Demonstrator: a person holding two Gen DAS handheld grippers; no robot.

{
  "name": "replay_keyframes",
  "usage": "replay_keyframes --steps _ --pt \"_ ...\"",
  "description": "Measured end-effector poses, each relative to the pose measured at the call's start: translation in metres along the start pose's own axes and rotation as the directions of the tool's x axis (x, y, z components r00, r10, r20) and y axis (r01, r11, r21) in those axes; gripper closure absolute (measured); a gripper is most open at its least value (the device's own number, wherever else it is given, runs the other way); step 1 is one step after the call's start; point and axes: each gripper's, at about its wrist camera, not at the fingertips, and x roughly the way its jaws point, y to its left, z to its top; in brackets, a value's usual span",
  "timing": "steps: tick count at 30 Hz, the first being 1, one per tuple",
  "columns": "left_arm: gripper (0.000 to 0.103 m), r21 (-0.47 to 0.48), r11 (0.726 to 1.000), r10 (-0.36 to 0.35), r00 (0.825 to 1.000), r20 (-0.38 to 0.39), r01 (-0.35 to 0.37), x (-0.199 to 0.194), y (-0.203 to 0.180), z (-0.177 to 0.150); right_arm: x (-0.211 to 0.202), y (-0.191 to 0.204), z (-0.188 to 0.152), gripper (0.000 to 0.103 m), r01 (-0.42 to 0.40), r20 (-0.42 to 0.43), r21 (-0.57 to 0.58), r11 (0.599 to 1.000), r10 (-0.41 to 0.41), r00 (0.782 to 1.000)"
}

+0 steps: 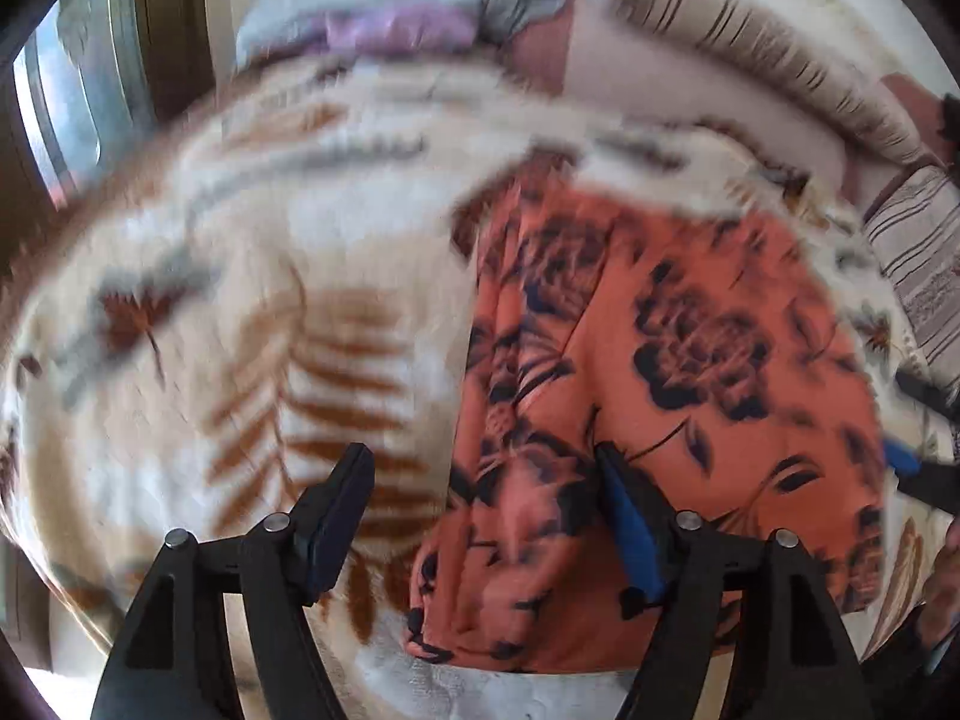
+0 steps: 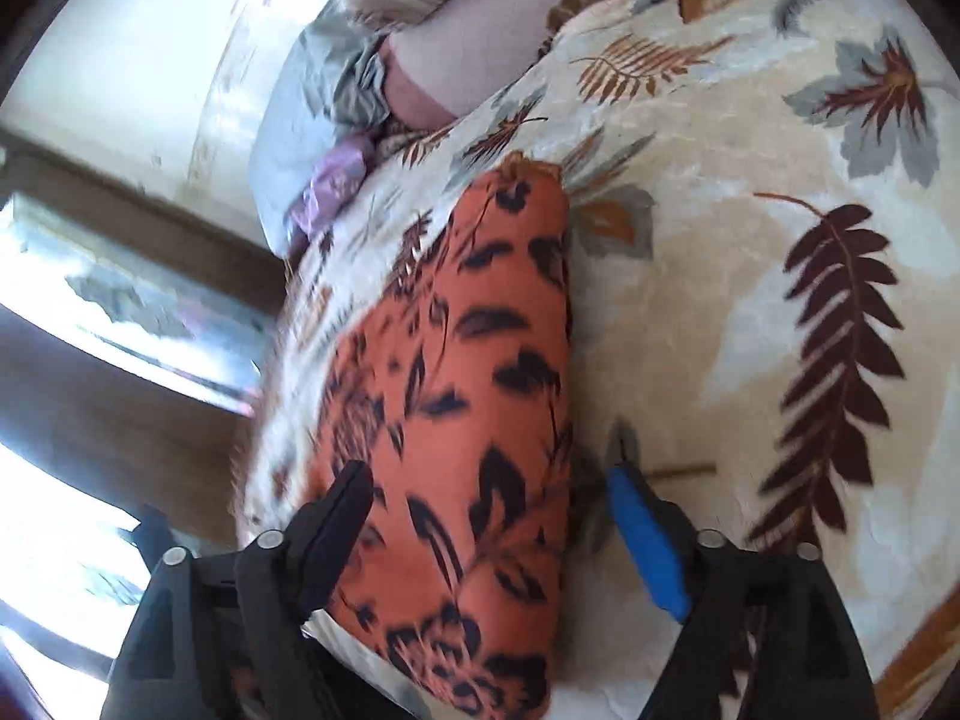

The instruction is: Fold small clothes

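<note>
An orange garment with a black flower print point(image 1: 648, 360) lies on a cream blanket with brown leaf patterns point(image 1: 270, 300). In the left wrist view it fills the right half, folded into a rough rectangle. My left gripper point(image 1: 480, 462) is open above the garment's left edge, holding nothing. In the right wrist view the garment point(image 2: 468, 390) runs as a long folded strip from the bottom up the middle. My right gripper point(image 2: 486, 468) is open over the garment's near end, with the garment's right edge between the fingers.
A grey and purple cloth bundle point(image 1: 396, 6) lies at the far edge of the blanket, also in the right wrist view point(image 2: 324, 138). A striped cushion point(image 1: 918, 264) is at the right. A window and wooden frame point(image 2: 120, 276) stand beyond the bed's left side.
</note>
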Motion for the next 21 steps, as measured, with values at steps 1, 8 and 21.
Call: replay_keyframes --steps 1,8,21 --pt "0.024 -0.039 0.999 -0.022 1.000 0.018 0.022 0.001 0.006 -0.002 0.005 -0.003 0.006 0.019 -0.009 -0.011 0.029 1.000 0.009 1.000" --pt "0.022 -0.020 0.999 -0.030 0.999 0.038 0.031 -0.002 0.007 -0.003 0.052 0.020 0.020 0.061 0.136 -0.084 -0.119 0.984 -0.146 0.986" --pt "0.021 -0.029 0.997 -0.066 0.997 0.051 0.068 -0.003 0.011 -0.003 0.046 0.038 0.016 0.027 0.280 -0.001 -0.196 0.940 -0.286 0.958"
